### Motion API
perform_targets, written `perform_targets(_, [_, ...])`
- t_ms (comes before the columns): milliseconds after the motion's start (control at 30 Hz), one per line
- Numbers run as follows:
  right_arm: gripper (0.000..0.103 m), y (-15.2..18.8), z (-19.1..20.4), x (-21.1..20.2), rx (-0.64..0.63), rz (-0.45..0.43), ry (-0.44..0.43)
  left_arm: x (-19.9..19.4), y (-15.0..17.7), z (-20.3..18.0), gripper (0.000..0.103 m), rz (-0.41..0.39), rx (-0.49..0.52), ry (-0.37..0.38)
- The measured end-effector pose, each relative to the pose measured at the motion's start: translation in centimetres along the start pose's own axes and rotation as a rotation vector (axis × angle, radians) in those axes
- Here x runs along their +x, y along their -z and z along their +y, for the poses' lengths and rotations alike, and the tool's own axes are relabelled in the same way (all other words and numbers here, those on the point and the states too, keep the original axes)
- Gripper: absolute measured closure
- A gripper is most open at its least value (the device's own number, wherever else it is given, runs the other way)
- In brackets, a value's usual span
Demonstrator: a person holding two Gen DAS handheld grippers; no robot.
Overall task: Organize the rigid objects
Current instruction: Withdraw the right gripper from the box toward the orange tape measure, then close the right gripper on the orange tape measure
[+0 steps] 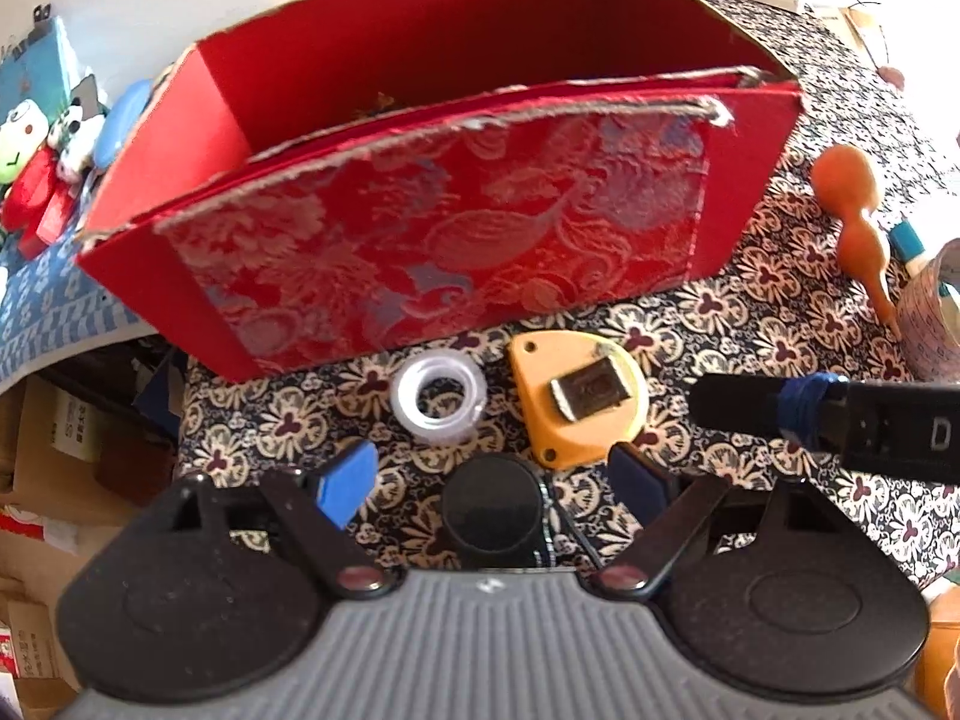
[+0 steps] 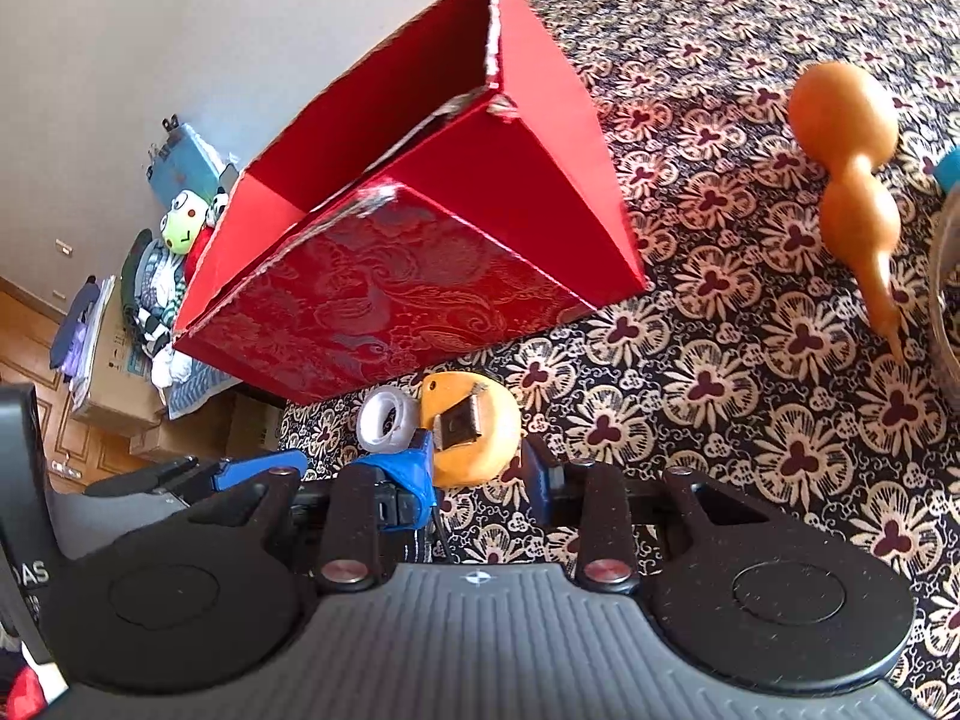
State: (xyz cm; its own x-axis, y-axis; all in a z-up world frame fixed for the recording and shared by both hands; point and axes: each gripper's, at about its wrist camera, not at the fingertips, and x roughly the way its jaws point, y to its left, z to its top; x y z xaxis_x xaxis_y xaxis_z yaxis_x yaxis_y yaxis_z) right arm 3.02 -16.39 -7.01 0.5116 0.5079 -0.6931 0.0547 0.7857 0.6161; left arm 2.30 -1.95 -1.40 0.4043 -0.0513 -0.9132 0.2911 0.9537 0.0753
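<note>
Left wrist view had our left gripper (image 1: 492, 480) low over the patterned tablecloth (image 1: 780, 324), its blue-padded fingers spread wide with nothing between them. At twelve o'clock from it stood the red box (image 1: 444, 240), open at the top, its brocade face toward us; what lay inside we could not make out. Between the box and our fingers sat two small pieces: a clear plastic ring (image 1: 438, 399) at about eleven o'clock and a yellow tape measure (image 1: 579, 396) at about one o'clock, lying just beside each other and near the foot of the box. At three o'clock the black body of our right tool reached into view. From the right wrist view, our right gripper (image 2: 480, 474) also stood parted, with the tape measure (image 2: 474, 429) lying in the gap near the finger ends at twelve o'clock, not yet pinched, and the ring (image 2: 387, 414) at eleven o'clock. An orange gourd (image 2: 852, 180) lay well apart at two o'clock. We judged the step to be the approach for picking up the tape measure, bound for the box. The next move called for easing forward until the pads flanked the yellow body, closing firmly without nudging the ring, then lifting clear of the box wall.
</note>
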Motion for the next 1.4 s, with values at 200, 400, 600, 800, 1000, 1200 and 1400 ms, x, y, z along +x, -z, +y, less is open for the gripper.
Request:
perform_targets(200, [0.087,0.1,-1.3,0.1,0.037,0.000,-0.024,-0.3,1.1,-0.1,0.016,-0.069,0.015,0.107])
perform_targets(400, [0.086,-0.3,-2.5,0.5,0.060,0.000,-0.062,-0.3,1.8,-0.4,0.016,-0.137,0.028,0.216])
perform_targets(600, [0.086,-1.4,-2.5,1.7,0.038,0.035,-0.081,1.3,1.3,-1.0,0.016,-0.136,0.025,0.235])
perform_targets(800, [0.086,-2.2,-2.3,3.3,-0.002,0.081,-0.094,3.2,0.8,-0.8,0.016,-0.108,-0.016,0.217])
perform_targets(1000, [0.086,-3.1,-2.3,4.5,-0.029,0.114,-0.104,4.8,0.2,-0.7,0.014,-0.098,-0.048,0.227])
perform_targets(1200, [0.086,-3.9,-2.5,5.3,-0.035,0.145,-0.098,5.5,-0.5,-1.5,0.013,-0.117,-0.048,0.221])
perform_targets(1400, [0.086,-4.3,-3.3,5.4,-0.034,0.174,-0.106,5.8,-0.7,-2.4,0.030,-0.137,-0.090,0.227])
